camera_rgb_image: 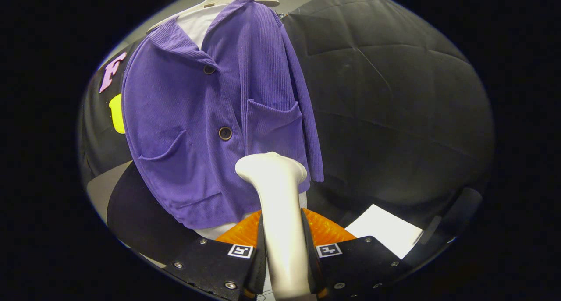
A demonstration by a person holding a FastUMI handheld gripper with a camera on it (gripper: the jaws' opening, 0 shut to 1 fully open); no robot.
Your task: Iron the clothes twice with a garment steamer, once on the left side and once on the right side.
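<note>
Corduroy jacket [210, 117], purple and finely ribbed, hangs on a pale hanger [219, 1] in front of the booth's black cloth wall [394, 95]. No brand or label can be read anywhere on it. Going left to right across the garment: a curved slash pocket low on one front panel, two dark round buttons down the middle placket, then a square patch pocket on the other panel, with a sleeve hanging straight down past it. A white shirt [197, 25] shows at the open collar and again below the hem.

Just ahead of the jacket's lower front stands the garment steamer [278, 213], a smooth, glossy cream body with a rounded, flared head that sits close to the hem near the patch pocket. Whether the head touches the fabric cannot be told. The gripper [282, 257] is clenched on the steamer's handle, one finger pressing each side. Small square black-and-white markers sit on both fingers.

Behind the fingers lies an orange ridged surface [324, 231]. To the right rests a flat white sheet [385, 233].
</note>
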